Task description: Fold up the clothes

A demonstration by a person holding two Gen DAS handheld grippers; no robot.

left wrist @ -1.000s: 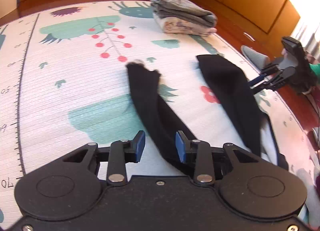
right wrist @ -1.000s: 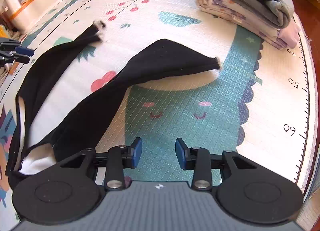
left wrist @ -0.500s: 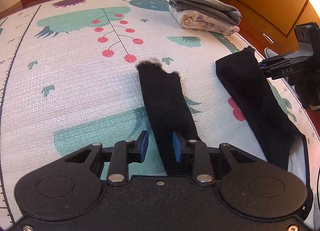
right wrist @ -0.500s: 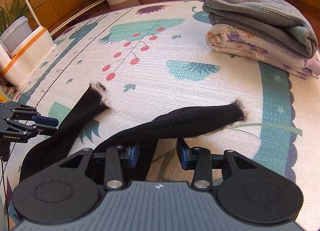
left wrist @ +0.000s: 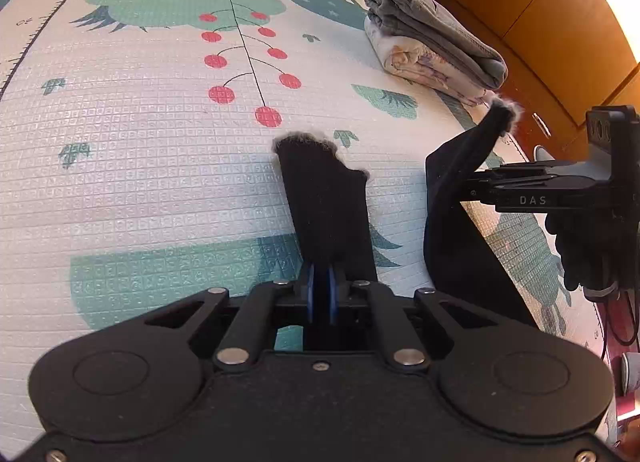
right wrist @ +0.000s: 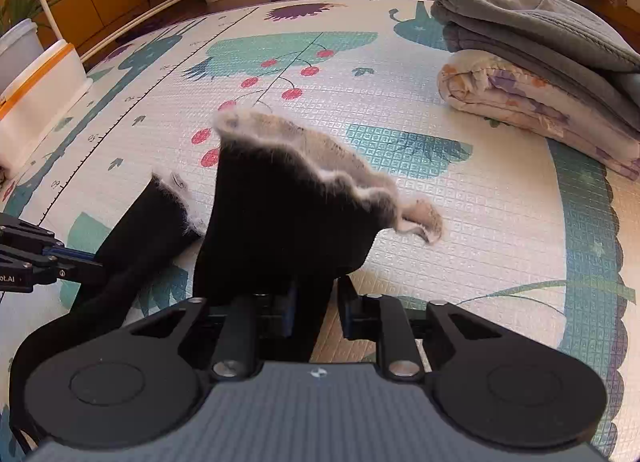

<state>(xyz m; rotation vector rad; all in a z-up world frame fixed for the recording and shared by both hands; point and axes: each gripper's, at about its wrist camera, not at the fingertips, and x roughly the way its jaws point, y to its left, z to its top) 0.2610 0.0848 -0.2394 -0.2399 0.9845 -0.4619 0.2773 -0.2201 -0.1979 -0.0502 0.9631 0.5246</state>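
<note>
Your left gripper (left wrist: 321, 294) is clenched on one leg of the black fleece-lined trousers (left wrist: 326, 201), and your right gripper (right wrist: 316, 312) pinches the other leg, lifted off the patterned foam play mat (left wrist: 140, 149). A folded stack of grey and floral clothes (right wrist: 540, 61) lies ahead, well apart from both legs.

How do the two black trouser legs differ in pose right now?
The left leg lies flat on the mat, while the right leg is lifted, its cuff flaring to show pale fleecy lining. The left gripper is pinched shut on its leg; the right gripper has a wider gap. Both are black with fuzzy cuffs.
</note>
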